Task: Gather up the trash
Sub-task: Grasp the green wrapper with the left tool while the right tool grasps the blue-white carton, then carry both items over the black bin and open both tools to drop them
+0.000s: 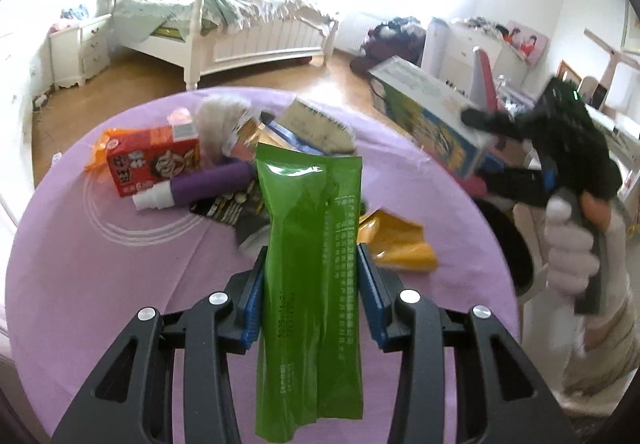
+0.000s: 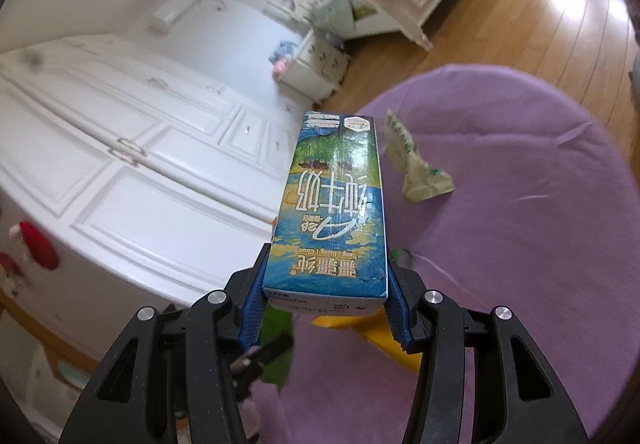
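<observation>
My left gripper (image 1: 311, 296) is shut on a long green foil packet (image 1: 310, 244), held above a round table with a purple cloth (image 1: 100, 276). On that cloth lie a red snack box (image 1: 154, 159), a purple tube with a white cap (image 1: 196, 187), a yellow wrapper (image 1: 396, 244) and other wrappers. My right gripper (image 2: 326, 304) is shut on a blue and yellow milk carton (image 2: 332, 211), lifted clear of the table. In the left wrist view the same carton (image 1: 428, 111) hangs at the right in the black right gripper (image 1: 480, 139), held by a gloved hand (image 1: 572, 252).
A crumpled pale wrapper (image 2: 416, 163) lies on the purple cloth (image 2: 520, 203). White wardrobe doors (image 2: 140, 163) stand left of the table. A white bed (image 1: 240, 31), a nightstand (image 1: 80, 47) and cluttered furniture (image 1: 480, 43) ring the wooden floor (image 1: 160, 91).
</observation>
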Motion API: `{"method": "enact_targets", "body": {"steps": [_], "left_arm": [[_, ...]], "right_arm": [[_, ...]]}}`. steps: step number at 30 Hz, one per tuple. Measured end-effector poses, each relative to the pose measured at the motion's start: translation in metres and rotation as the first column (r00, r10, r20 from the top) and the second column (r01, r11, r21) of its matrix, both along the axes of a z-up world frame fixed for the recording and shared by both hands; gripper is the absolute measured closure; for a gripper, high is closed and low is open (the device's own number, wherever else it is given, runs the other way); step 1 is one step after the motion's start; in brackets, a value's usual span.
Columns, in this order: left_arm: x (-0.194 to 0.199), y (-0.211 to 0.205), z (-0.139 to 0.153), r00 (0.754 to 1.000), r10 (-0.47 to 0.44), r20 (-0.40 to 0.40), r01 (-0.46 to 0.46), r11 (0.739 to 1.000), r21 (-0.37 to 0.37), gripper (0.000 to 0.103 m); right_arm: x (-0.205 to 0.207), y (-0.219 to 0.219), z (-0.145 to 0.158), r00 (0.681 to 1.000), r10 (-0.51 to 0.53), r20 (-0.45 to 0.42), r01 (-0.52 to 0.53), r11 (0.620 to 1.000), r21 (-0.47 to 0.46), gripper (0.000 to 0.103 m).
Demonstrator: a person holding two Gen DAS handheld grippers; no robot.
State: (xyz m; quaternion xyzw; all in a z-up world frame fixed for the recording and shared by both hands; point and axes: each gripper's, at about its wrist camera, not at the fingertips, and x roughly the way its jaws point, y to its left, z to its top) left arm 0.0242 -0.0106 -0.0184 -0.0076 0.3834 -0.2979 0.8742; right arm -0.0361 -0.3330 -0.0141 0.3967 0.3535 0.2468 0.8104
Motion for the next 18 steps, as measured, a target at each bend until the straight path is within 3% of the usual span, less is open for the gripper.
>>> {"method": "enact_targets", "body": {"steps": [8,18], "left_arm": [[-0.004,-0.07,0.029,0.998,-0.043,0.048,0.048,0.995,-0.092,0.061],[-0.015,-0.213,0.01,0.967,-0.252,-0.028,0.248,0.963,-0.11,0.061]], "right_arm": [[-0.062,-0.06,0.003,0.989,-0.137,0.053,0.14,0.989,-0.055,0.053],[-0.128,-0.15,-0.011,0.942,-0.328,0.071,0.334,0.937,-0.099,0.052]]}}
